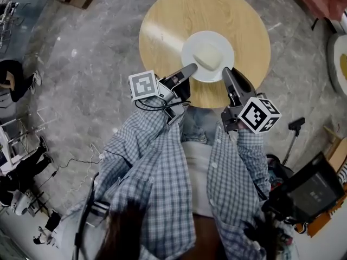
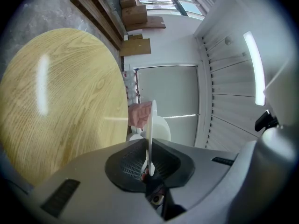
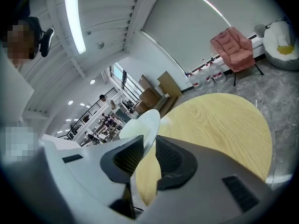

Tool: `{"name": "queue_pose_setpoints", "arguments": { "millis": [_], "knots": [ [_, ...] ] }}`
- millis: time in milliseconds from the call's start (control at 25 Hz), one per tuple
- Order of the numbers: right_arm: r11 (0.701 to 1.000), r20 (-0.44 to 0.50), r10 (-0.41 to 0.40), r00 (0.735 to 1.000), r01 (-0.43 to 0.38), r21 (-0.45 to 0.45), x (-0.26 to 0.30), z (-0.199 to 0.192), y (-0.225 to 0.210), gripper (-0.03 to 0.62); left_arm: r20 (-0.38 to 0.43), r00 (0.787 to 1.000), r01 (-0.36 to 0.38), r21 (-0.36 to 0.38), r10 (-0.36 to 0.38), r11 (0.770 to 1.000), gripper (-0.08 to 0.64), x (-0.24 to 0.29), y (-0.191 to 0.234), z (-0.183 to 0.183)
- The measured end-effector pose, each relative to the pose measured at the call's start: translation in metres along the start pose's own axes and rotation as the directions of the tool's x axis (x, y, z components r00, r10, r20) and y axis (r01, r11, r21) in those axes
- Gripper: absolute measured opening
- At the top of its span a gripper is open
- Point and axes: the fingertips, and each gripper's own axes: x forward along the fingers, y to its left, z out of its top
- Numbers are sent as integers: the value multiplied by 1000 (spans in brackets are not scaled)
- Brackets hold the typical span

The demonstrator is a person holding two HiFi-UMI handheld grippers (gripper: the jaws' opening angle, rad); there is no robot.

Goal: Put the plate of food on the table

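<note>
A white plate [image 1: 191,46] with a pale mound of food [image 1: 210,57] is over the near half of the round wooden table [image 1: 162,26]. My left gripper [image 1: 191,69] is shut on the plate's left rim, and my right gripper [image 1: 226,72] is shut on its right rim. In the left gripper view the plate [image 2: 152,122] shows edge-on, running into the left gripper [image 2: 148,164], with the table [image 2: 56,101] beside it. In the right gripper view the plate's rim [image 3: 145,122] passes between the pads of the right gripper [image 3: 148,150], above the table [image 3: 219,125]. Whether the plate touches the tabletop I cannot tell.
The person's legs stand at the table's near edge. A pink armchair [image 3: 233,48] and a white beanbag [image 3: 280,43] stand beyond the table. Cardboard boxes [image 2: 133,10] and wooden boards lie on the far side. People [image 1: 16,77] are at the left, and dark equipment [image 1: 309,191] sits at the lower right.
</note>
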Motion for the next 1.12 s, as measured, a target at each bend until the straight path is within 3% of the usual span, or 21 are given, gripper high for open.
{"name": "queue_pose_setpoints", "arguments": {
  "millis": [760, 1120],
  "knots": [
    [996, -72, -57, 996, 61, 66, 14, -32, -33, 83, -30, 992, -121, -25, 120, 992, 26, 0, 50, -5],
    [991, -142, -90, 986, 102, 85, 31, -58, -54, 83, -58, 977, -206, -38, 203, 978, 26, -4, 92, -5]
  ]
}}
